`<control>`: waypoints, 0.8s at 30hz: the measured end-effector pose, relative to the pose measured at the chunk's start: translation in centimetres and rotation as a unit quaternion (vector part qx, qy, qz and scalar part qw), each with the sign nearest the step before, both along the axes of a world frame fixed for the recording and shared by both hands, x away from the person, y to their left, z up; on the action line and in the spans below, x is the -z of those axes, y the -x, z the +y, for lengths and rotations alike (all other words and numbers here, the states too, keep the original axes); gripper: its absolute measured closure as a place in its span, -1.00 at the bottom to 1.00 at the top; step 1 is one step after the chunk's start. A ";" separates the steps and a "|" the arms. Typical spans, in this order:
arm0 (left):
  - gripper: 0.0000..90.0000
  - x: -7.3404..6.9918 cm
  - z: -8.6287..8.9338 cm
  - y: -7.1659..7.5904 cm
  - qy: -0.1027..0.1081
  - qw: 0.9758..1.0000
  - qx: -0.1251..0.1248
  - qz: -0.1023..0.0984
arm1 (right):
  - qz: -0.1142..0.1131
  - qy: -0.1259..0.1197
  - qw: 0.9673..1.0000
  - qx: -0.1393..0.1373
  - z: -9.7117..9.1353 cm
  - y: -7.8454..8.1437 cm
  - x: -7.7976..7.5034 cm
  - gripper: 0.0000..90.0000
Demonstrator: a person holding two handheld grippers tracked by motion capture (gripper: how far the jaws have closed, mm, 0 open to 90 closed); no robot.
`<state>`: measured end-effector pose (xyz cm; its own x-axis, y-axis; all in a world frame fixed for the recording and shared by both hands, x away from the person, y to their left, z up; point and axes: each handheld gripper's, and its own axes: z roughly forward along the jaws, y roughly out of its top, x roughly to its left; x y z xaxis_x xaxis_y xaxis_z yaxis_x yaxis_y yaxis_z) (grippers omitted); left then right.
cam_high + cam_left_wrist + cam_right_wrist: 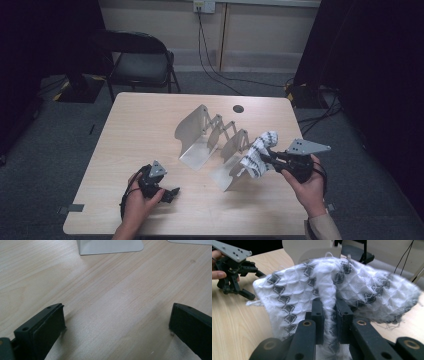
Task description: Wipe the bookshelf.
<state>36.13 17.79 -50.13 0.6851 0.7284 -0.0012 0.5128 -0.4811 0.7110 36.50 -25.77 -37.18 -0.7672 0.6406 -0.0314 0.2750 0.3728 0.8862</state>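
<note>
wooden table [150, 130] — white patterned cloth [294, 292] pinched between right tongs [329, 315].

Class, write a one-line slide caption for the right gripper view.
Right gripper shut on a white knitted cloth with dark diamonds, above the wooden table.

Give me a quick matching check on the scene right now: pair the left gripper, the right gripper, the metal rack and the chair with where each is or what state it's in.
Things:
1. left gripper
2. right gripper
3. metal rack
4. chair

States or places:
A. stands on the floor beyond the far edge of the table
B. clamped on the white and grey patterned cloth, held above the table
C. jaws wide apart, low over bare wood
D. stands in the middle of the table, its plates upright

Pairs: 1-C, 2-B, 3-D, 4-A
</note>
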 end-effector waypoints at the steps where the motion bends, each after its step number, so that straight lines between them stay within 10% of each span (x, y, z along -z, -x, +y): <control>1: -1.00 0.0 0.0 0.0 0.000 1.000 0.000 0.000 | 0.005 -0.002 1.000 0.003 -0.1 0.0 0.6 0.78; 24: -1.00 0.0 0.0 0.0 0.000 1.000 0.000 0.000 | 0.089 0.025 0.996 0.001 0.4 0.5 8.3 0.77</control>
